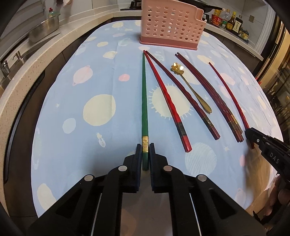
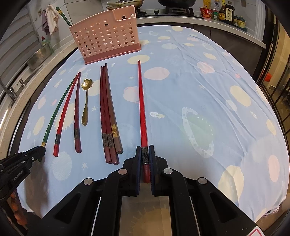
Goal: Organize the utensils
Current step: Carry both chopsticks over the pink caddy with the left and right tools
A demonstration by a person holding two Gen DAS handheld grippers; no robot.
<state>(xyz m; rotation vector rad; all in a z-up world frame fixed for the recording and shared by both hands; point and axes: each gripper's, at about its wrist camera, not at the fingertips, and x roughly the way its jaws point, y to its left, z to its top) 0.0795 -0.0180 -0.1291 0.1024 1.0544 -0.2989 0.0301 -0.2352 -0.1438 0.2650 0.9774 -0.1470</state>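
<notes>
My left gripper point(image 1: 145, 149) is shut on the thick end of a green chopstick point(image 1: 144, 99) that lies on the blue tablecloth point(image 1: 81, 136), tip toward the pink perforated holder point(image 1: 170, 25). My right gripper point(image 2: 145, 151) is shut on the banded end of a bright red chopstick point(image 2: 141, 109), also lying flat. Between the two lie a red chopstick point(image 2: 62, 116), a dark red one point(image 2: 77, 118), a gold flower-bowl spoon point(image 2: 86, 101) and three dark chopsticks point(image 2: 107, 118) side by side. Another green chopstick point(image 2: 63, 16) stands in the holder point(image 2: 107, 36).
A steel pot point(image 1: 45, 29) and a tap point(image 1: 5, 67) are on the counter to the left. Sauce bottles point(image 1: 228, 21) line the counter at the back right, beside a stove point(image 2: 177, 10). The cloth to the right of the red chopstick shows only its planet print point(image 2: 199, 127).
</notes>
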